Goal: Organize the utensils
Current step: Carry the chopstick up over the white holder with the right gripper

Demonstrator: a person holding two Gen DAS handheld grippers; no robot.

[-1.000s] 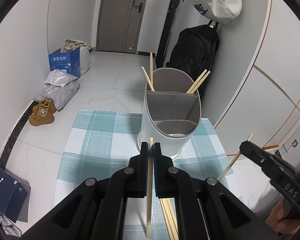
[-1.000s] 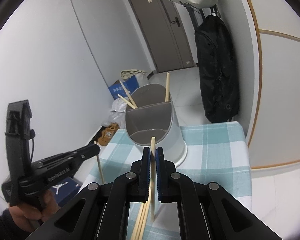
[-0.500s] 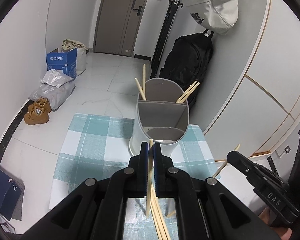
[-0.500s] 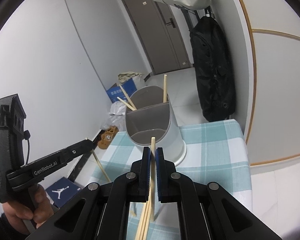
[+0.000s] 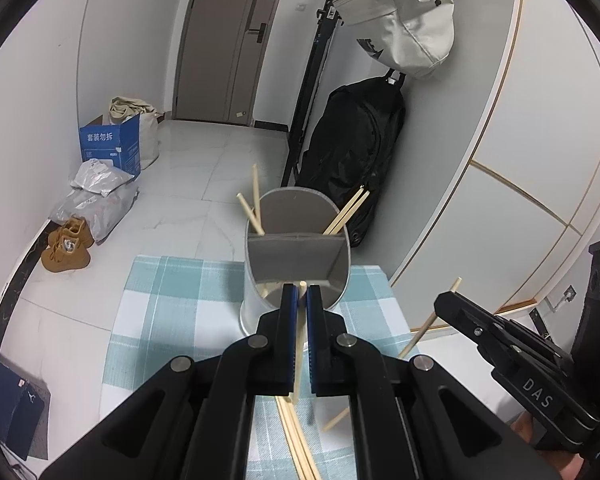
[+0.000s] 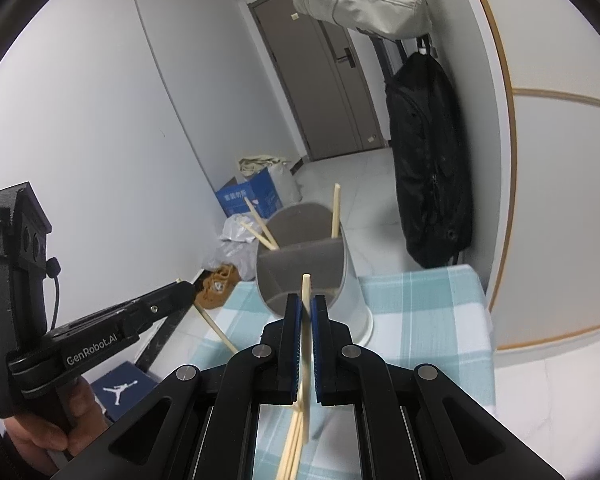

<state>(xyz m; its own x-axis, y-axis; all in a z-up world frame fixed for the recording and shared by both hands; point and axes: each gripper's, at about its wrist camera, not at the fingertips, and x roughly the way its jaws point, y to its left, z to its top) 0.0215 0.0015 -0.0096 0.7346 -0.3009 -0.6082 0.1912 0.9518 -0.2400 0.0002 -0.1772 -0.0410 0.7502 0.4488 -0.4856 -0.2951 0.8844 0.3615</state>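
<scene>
Both grippers are clamped on a chopstick apiece: the left gripper (image 5: 301,292) pinches one chopstick (image 5: 297,356) upright between its blue pads, and the right gripper (image 6: 307,303) pinches another chopstick (image 6: 306,344) the same way, both lifted clear of the loose chopsticks (image 5: 296,436) lying on the checked cloth (image 5: 172,292). The white divided holder (image 5: 296,256) stands on the cloth just ahead, with several chopsticks already leaning in its far compartment. Step in hand is judged to be carry-to-holder; next, each tip needs lining up over a compartment mouth, lowering inside the rim, then release, one gripper at a time to avoid crowding.
</scene>
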